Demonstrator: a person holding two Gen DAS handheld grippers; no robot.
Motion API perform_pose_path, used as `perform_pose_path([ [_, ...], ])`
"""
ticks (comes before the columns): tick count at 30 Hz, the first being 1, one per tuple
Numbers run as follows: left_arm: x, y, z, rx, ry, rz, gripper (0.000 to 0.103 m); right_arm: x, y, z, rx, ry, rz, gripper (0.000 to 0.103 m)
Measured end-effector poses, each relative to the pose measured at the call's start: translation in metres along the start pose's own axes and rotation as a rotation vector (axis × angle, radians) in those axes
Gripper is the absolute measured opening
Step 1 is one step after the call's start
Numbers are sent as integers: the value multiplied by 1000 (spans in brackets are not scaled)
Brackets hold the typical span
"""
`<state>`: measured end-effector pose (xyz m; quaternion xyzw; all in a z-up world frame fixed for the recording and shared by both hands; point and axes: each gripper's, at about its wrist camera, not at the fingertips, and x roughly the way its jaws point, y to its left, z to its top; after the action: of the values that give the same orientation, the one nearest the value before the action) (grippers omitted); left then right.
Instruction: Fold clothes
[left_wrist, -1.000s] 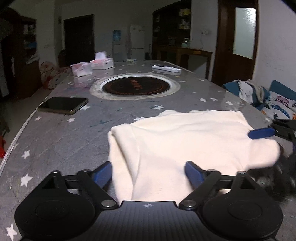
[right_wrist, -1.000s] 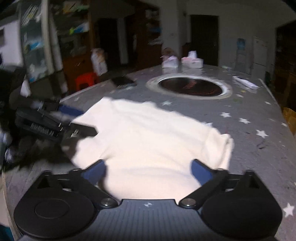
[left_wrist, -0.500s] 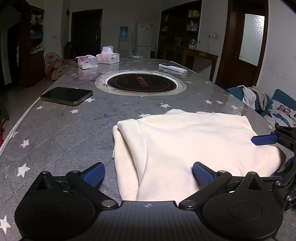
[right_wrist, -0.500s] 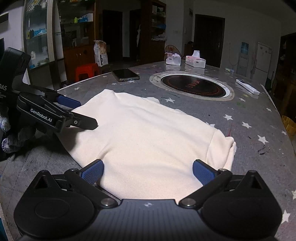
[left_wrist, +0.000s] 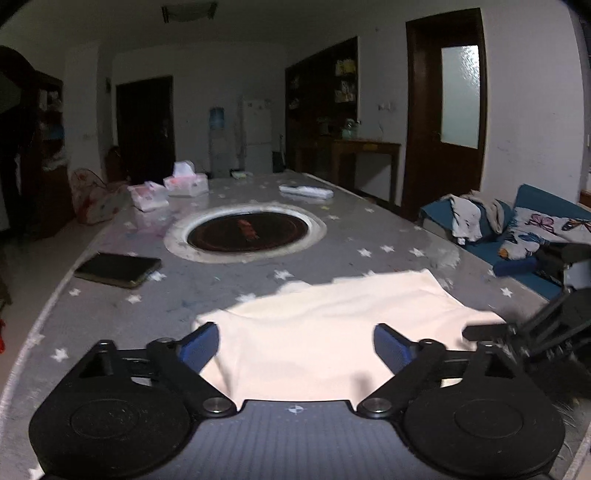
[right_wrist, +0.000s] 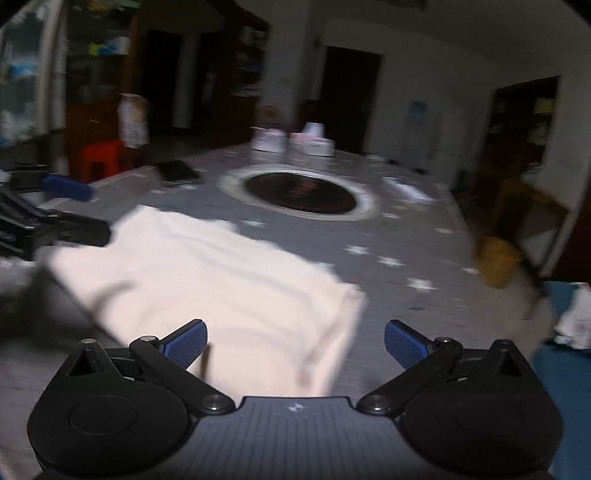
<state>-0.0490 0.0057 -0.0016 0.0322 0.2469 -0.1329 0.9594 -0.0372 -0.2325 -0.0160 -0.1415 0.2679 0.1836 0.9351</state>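
Both my left gripper (left_wrist: 295, 345) and right gripper (right_wrist: 295, 341) gape wide, holding nothing — the cream garment (left_wrist: 332, 332) lies folded between and ahead of my jaws, soft, light, best pinched at its doubled edge.

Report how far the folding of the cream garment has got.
Done: the cream garment lies on the starred table as a compact block with a doubled edge on one side, so some folds are in. In hand: nothing; the left gripper and the right gripper are open, jaws wide, over its near edge. Left: probably a further fold to halve it; motion blur hides finer creases.
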Motion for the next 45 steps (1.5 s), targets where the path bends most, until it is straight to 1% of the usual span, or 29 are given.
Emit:
perform_pose_path([
  [1, 3, -2, -1, 1, 11, -8, 77, 0, -3, -2, -4, 4, -29, 103],
  [3, 9, -4, -4, 8, 31, -26, 72, 2, -9, -7, -3, 19, -77, 103],
  [5, 14, -4, -10, 19, 62, -25, 56, 5, -16, -12, 9, 54, -105, 103],
  [7, 21, -2, -17, 21, 101, -6, 52, 8, -20, -21, 12, 87, -114, 103],
  [8, 24, 0, -19, 19, 117, 2, 52, 9, -21, -26, 13, 95, -115, 103],
  [11, 23, 6, -22, 10, 112, -1, 53, 5, -24, -27, 17, 89, -113, 103],
  [12, 21, 6, -21, 12, 115, 3, 53, 4, -25, -24, 11, 91, -116, 103],
  [15, 14, 8, -14, -8, 108, -3, 52, -4, -22, -10, -5, 53, -110, 103],
  [18, 11, 10, -5, -34, 86, -18, 52, -5, -12, 5, -31, -1, -72, 103],
  [21, 19, 11, 4, -41, 79, -22, 52, 6, 1, 16, -67, -19, -34, 103],
  [23, 28, 15, 6, -44, 88, -13, 52, 17, 11, 18, -90, -10, -12, 103],
  [25, 38, 22, 5, -60, 119, -7, 52, 27, 17, 16, -107, 15, 3, 103],
  [27, 47, 30, 0, -65, 157, 24, 51, 36, 18, 10, -111, 52, 6, 103],
  [28, 51, 34, -1, -69, 172, 33, 51, 35, 16, 10, -101, 55, 14, 103],
  [30, 48, 39, 2, -85, 169, 20, 51, 33, 11, 13, -97, 59, 18, 103],
  [33, 47, 39, 16, -74, 136, 9, 50, 34, 6, 27, -121, 44, 4, 103],
  [36, 57, 36, 27, -61, 123, -8, 46, 46, 2, 43, -140, 34, -6, 103],
  [40, 78, 37, 35, -49, 142, 7, 40, 76, 2, 64, -151, 48, 10, 103],
  [42, 86, 41, 34, -50, 161, 19, 39, 92, 4, 71, -158, 58, 0, 103],
  [43, 90, 43, 33, -51, 170, 25, 37, 100, 4, 74, -157, 71, -4, 103],
  [45, 93, 46, 32, -57, 178, 29, 35, 116, 2, 75, -150, 105, -14, 103],
])
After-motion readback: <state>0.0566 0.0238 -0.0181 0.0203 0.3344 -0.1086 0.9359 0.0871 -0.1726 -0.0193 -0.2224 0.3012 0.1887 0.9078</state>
